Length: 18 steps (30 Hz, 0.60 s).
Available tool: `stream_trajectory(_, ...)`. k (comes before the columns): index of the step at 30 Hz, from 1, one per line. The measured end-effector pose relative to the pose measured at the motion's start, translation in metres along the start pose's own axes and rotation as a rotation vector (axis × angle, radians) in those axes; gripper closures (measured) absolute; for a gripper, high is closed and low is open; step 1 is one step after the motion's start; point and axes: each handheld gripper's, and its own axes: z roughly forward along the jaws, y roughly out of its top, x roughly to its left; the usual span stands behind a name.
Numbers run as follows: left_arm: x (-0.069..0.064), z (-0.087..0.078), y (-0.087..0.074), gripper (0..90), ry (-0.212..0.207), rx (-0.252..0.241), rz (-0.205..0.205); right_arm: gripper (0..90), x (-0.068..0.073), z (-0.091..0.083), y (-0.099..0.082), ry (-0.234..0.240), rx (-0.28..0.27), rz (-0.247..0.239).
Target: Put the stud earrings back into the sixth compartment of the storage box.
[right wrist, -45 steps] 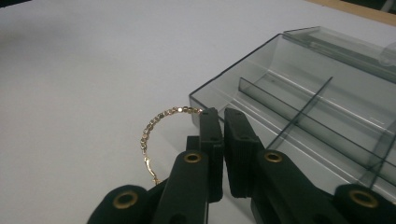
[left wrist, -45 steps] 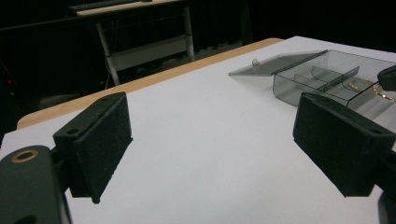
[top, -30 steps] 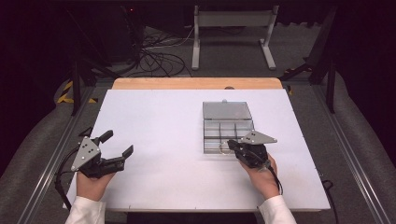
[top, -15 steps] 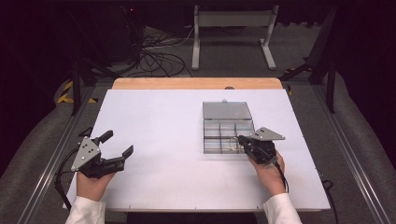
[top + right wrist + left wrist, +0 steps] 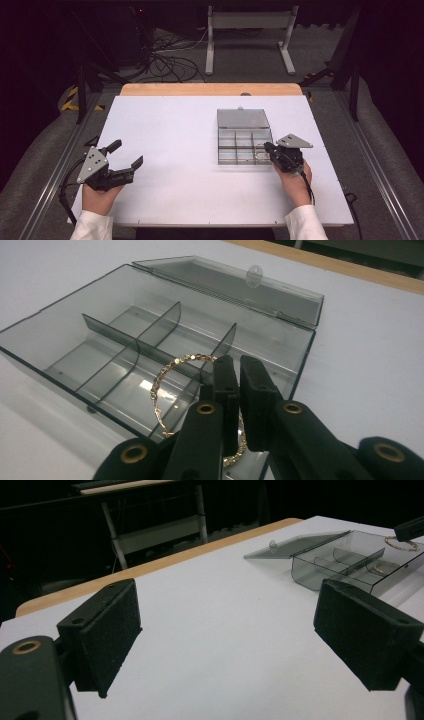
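Gold bracelet [image 5: 175, 371] clamped in right jaws above box [image 5: 65, 347] dividers; left jaws apart.

The gold chain [image 5: 186, 371] runs partly hidden behind the hand-held gripper [image 5: 239, 371]

high view looks down from 6 o'clock; both gripper views sit low, sharing the compartment box [image 5: 244, 136] at 2 o'clock.

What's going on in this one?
A person works with a gripper in each hand at a white table. The right gripper is shut on a gold chain bracelet and holds it over the open, divided clear box, whose lid lies folded back. The left gripper rests open at the table's near left.
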Motion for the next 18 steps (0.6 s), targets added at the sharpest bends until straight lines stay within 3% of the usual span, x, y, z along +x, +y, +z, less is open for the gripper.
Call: stream_trajectory(18, 0.0003, 0.0005, -0.0004, 12.1, -0.005, -0.001, 0.000, 87.0, 0.0018, 0.0088, -0.0042, -0.043, 0.065, -0.072)
